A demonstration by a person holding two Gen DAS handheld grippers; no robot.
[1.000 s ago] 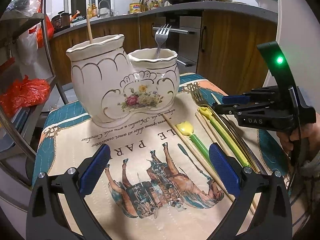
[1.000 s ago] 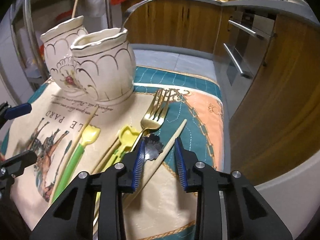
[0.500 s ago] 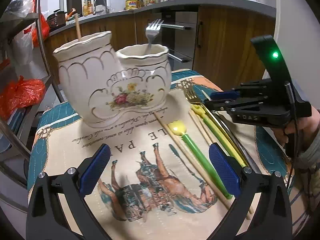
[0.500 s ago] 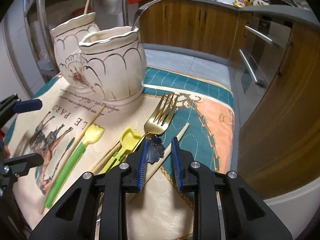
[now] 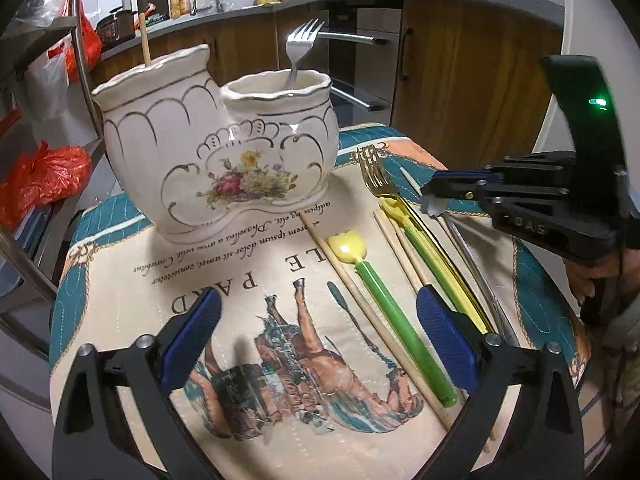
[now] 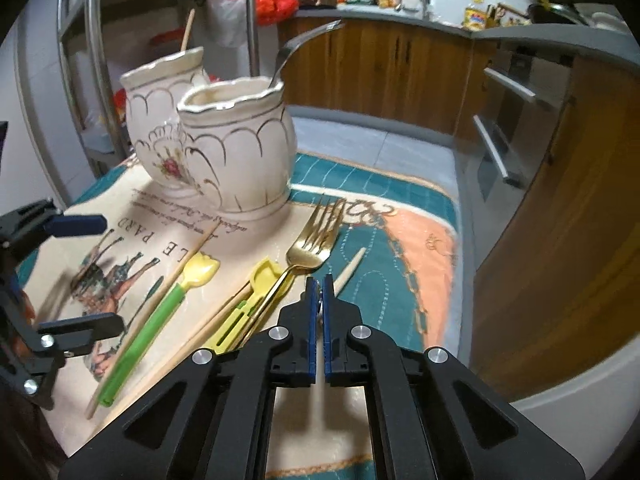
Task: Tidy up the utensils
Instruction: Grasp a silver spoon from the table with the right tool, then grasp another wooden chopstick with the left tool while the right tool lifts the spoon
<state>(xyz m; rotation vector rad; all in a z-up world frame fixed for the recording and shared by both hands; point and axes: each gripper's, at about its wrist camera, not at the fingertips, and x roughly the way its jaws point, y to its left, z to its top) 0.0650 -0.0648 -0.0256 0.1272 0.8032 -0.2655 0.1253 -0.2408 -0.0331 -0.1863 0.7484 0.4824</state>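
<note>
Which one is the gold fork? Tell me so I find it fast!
Find the big white flowered holder on the cloth. Beside its shorter cup lies the gold fork, flat, prongs toward the holder. It's shiny gold, unlike the silver fork standing inside the cup.

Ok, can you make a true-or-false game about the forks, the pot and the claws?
1. A silver fork stands in the shorter side of the flowery pot. True.
2. The gold fork is inside the pot too. False: it lies flat on the mat, beside the pot.
3. The left claw is wide open and holds nothing. True.
4. The right claw is wide open. False: it is pinched almost shut, low over the mat by the gold fork's handle.
5. A wooden stick pokes out of the taller side of the pot. True.
</note>
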